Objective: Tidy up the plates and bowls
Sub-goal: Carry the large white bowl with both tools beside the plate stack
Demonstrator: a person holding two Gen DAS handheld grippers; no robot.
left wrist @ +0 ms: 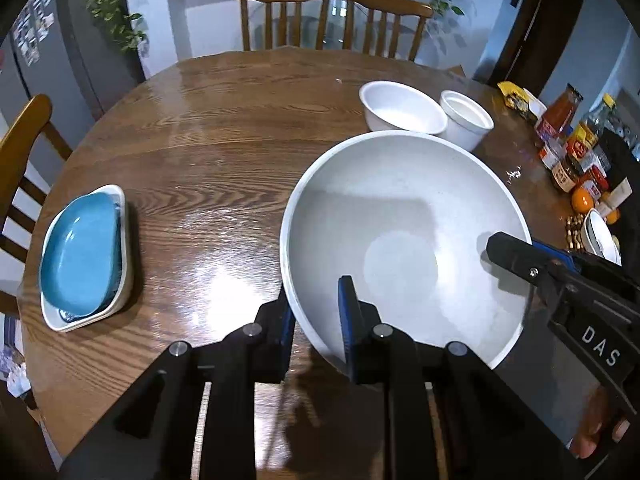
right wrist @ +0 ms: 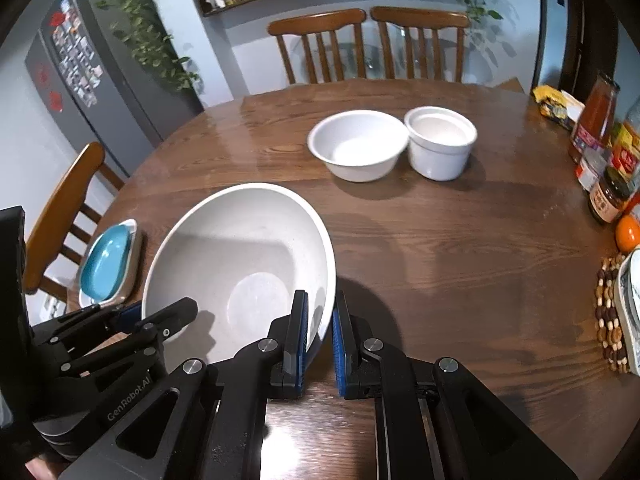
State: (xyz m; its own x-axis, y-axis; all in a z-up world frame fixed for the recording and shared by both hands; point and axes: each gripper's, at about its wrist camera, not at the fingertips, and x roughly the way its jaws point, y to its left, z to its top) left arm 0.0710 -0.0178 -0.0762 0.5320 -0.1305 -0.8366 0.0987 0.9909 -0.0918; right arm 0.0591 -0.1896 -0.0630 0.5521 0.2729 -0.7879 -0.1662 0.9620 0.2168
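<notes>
Both the left gripper (left wrist: 316, 320) and the right gripper (right wrist: 322, 336) clamp opposite rims of the large white bowl (left wrist: 404, 236), held tilted above the wooden table (left wrist: 208, 152) near the stacked blue plate (left wrist: 80, 252).

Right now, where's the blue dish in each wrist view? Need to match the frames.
Left wrist: blue dish at far left, mid-height, nested in a white dish near the table edge.
Right wrist: blue dish at lower left, just left of the big white bowl, above the left gripper.
Shared landmark: the two small white bowls side by side, farther back.
</notes>
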